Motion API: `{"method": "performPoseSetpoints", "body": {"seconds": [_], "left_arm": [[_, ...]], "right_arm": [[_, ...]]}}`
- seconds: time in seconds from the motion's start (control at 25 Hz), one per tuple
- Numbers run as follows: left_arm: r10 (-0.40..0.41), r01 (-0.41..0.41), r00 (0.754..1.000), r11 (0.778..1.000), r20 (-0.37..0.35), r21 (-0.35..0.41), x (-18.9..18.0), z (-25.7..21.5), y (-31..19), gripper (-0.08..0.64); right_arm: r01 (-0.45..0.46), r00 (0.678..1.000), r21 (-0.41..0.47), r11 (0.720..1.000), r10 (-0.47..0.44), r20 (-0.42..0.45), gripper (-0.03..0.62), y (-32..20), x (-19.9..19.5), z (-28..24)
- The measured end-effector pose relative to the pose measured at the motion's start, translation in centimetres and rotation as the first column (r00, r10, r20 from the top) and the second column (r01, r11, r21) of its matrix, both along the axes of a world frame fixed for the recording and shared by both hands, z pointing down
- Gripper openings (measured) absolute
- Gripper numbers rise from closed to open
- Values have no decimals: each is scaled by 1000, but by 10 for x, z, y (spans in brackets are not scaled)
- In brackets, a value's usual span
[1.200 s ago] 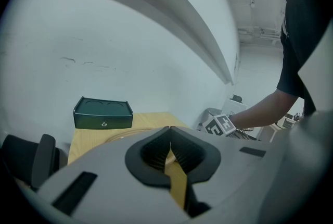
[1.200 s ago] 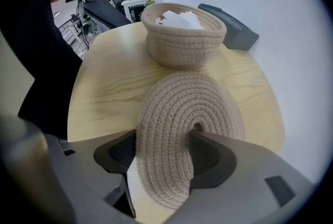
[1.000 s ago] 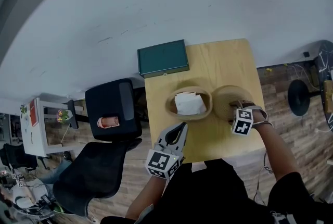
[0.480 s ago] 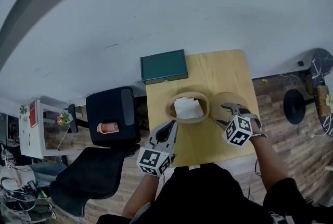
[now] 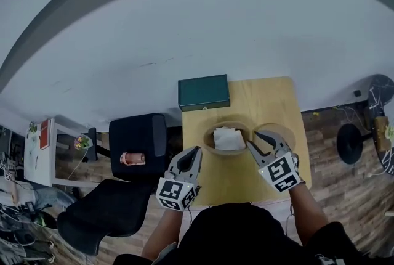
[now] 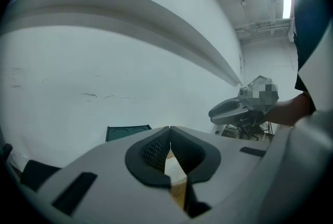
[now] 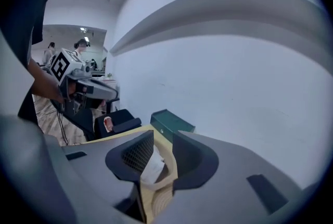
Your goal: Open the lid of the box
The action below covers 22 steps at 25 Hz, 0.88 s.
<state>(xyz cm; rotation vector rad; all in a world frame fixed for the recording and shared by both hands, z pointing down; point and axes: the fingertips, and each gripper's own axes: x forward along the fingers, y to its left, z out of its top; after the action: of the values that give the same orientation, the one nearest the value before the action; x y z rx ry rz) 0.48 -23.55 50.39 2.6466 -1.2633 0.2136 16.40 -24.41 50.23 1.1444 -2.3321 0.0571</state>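
Task looks done. Lid (image 5: 285, 132) is off and lies flat on the counter (image 5: 265, 97), just right of the round box (image 5: 208, 137). Box sits open mid-counter w/ a white wad (image 5: 229, 138) inside. R tongs (image 5: 257, 139) hover over the box/lid gap, jaws a bit apart, just been closing, nothing btwn them. L tongs (image 5: 196, 151) are together and empty, near the counter's front left. Imo nothing's left but backing both tongs off.

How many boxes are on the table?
2. A green box sits at the far left corner of the table; a round wooden box, open, sits mid-table with its lid lying to its right. None seem hidden.
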Motion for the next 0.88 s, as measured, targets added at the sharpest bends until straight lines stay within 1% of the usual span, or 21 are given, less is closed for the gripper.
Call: {"method": "performPoseSetpoints", "body": {"seconds": [0.16,0.28,0.44,0.56,0.68,0.72,0.8,0.84,0.88], "left_arm": [[11,-11,1000,1000,14,18,-2,-5,3,20],[9,-10,1000,1000,17,27,-6,-10,5,19],[-5,6,1000,999,-9,44,-9,-19,4,20],[6,-5,1000,998,-25,55,-6,-25,7,20],[16,-14,999,998,-30,60,-3,-28,8,20],[18,-16,999,998,-31,61,-2,-29,9,20],[22,-20,999,998,-33,62,0,-30,11,20],[23,-21,999,998,-34,62,1,-30,12,20],[25,-23,999,998,-34,63,2,-31,14,20]], "right_arm": [[12,1000,104,995,-14,18,93,-4,-10,-31],[0,999,180,984,-9,49,20,-3,-15,-51],[-65,993,263,963,35,116,20,-2,-12,-74],[-153,976,278,948,100,194,18,4,-6,-85],[-199,959,283,938,128,252,18,9,-2,-92],[-207,959,273,939,139,249,18,10,-1,-94],[-220,962,225,949,174,209,18,13,3,-94],[-221,963,215,951,178,200,18,15,4,-93],[-213,963,236,948,163,215,18,16,3,-94]]}}
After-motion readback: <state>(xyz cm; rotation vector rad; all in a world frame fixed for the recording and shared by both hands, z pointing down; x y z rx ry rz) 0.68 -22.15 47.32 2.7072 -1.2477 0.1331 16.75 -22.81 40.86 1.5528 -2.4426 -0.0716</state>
